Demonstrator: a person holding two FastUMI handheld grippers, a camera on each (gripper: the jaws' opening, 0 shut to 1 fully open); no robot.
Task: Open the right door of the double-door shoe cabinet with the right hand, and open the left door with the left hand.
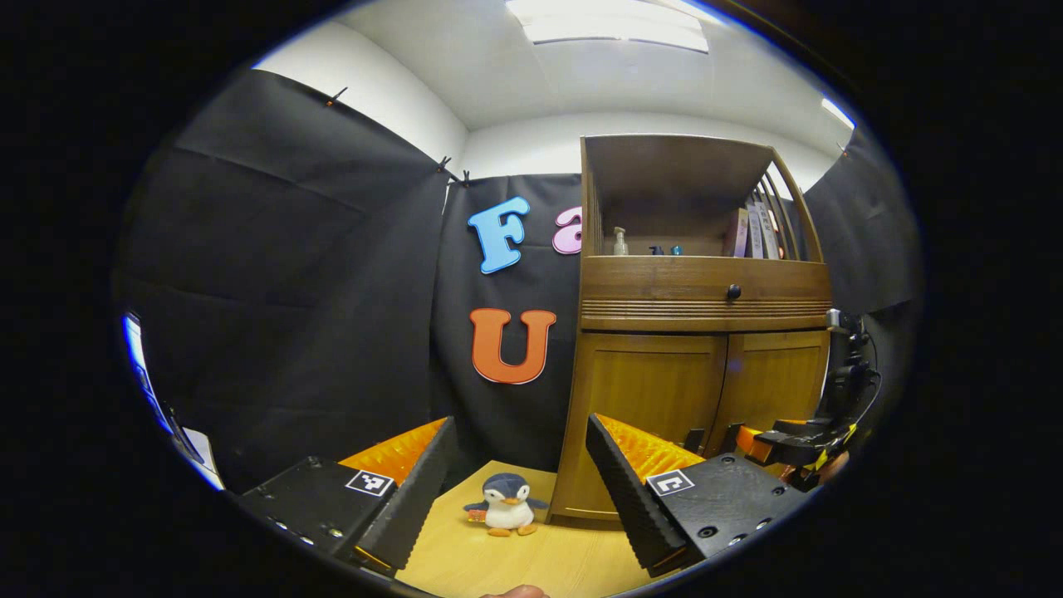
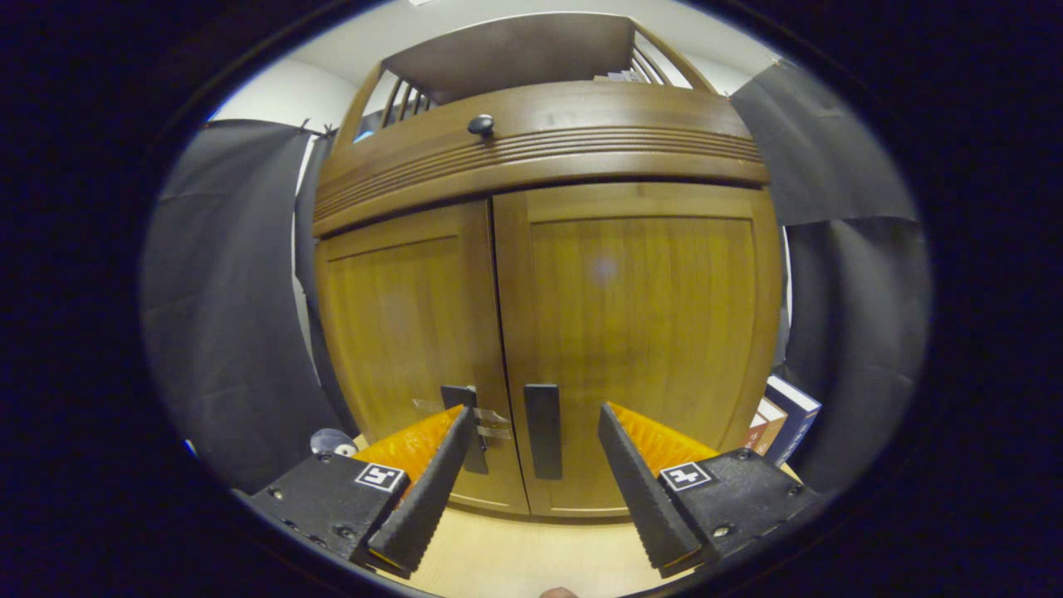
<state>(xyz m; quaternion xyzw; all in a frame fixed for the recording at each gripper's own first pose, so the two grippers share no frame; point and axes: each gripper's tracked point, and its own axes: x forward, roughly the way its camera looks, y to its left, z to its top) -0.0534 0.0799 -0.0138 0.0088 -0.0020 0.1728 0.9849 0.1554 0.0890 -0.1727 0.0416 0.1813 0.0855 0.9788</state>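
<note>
Brown wooden double-door shoe cabinet [image 2: 548, 332] sits dead ahead in the right gripper view, both doors shut. Right gripper [image 2: 527, 490] is spread wide, hovering just short of the right door's dark vertical handle [image 2: 543, 430], not touching. Left gripper [image 1: 519, 490] is spread too, off to the cabinet's left side, with a small plush penguin [image 1: 507, 504] on the light wood floor [image 1: 531, 565] between its fingers.
</note>
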